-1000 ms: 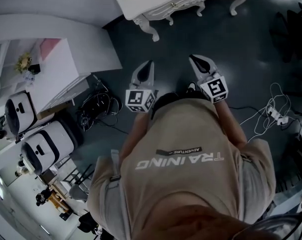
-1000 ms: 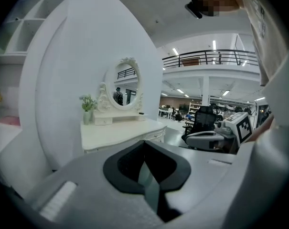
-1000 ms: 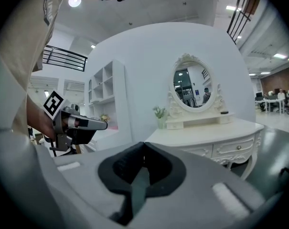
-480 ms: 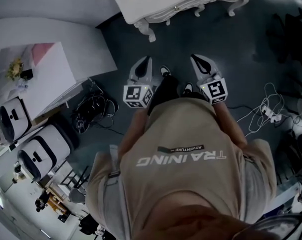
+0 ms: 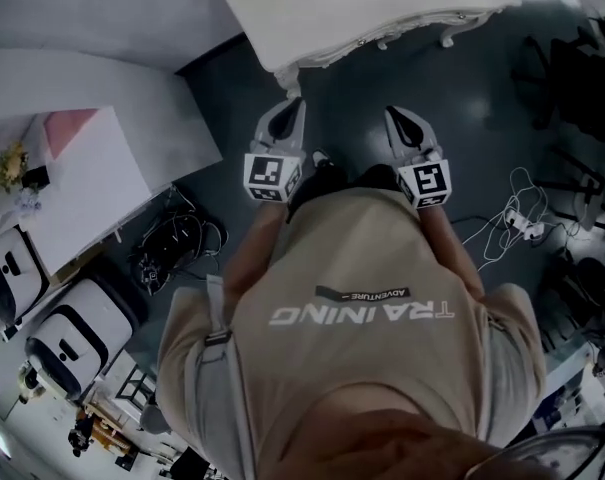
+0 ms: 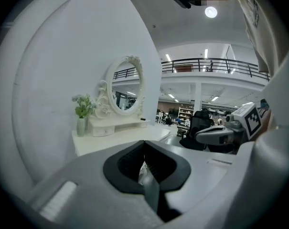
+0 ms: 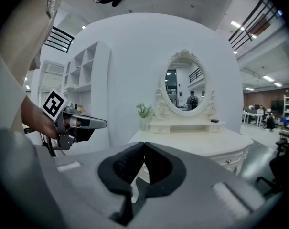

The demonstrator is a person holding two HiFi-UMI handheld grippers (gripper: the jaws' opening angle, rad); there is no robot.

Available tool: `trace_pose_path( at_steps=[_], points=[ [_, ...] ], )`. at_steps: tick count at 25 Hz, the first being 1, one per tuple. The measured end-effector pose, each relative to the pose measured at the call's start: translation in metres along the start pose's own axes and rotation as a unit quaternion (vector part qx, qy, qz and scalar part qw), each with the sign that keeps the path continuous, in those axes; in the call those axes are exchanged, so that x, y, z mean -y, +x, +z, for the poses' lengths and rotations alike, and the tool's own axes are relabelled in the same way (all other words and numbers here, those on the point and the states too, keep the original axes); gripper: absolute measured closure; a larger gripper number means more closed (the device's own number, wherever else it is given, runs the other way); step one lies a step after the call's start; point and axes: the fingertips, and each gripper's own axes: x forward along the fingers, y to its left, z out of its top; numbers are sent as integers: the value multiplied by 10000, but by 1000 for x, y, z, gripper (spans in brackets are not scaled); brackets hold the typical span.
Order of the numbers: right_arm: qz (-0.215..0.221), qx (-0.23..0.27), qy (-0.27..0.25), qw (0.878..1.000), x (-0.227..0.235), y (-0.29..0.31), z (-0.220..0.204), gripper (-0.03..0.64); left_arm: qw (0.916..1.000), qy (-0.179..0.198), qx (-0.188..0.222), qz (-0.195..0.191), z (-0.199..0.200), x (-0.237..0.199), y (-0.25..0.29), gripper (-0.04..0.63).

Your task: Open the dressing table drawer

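Observation:
The white dressing table [image 5: 382,3] stands just ahead of me, its carved front edge with small drawer knobs [image 5: 460,16] facing my grippers. My left gripper [image 5: 294,105] and right gripper [image 5: 394,116] hover side by side a short way before that edge, both shut and holding nothing. In the right gripper view, the right gripper [image 7: 144,147] points at the table, whose shut drawer [image 7: 231,161] shows at the right. In the left gripper view, the left gripper [image 6: 144,144] aims at the tabletop [image 6: 123,140].
An oval mirror [image 7: 185,87] and a vase of flowers [image 7: 143,116] stand on the table. White shelving [image 5: 77,158] and cables [image 5: 172,243] lie to my left. Power cords [image 5: 517,223] and dark chairs [image 5: 572,68] are on the right.
I have stepped closer to the dressing table, whose front edge now lies just past both gripper tips. Both grippers stayed shut and level with each other.

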Motion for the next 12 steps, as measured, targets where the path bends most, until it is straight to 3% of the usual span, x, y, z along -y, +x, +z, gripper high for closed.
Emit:
trace_pose_path(
  at_steps=[5, 9, 12],
  points=[
    [146, -171, -200, 9995, -13, 9, 16, 614, 9998, 31, -163, -87, -3, -25, 11, 588],
    [-11, -69, -69, 10000, -1, 35, 24, 614, 9992, 189, 240, 272, 7, -50, 25, 588],
    [128, -98, 85, 9998, -4, 36, 18, 614, 9991, 114, 177, 362, 3, -51, 30, 588]
  ],
)
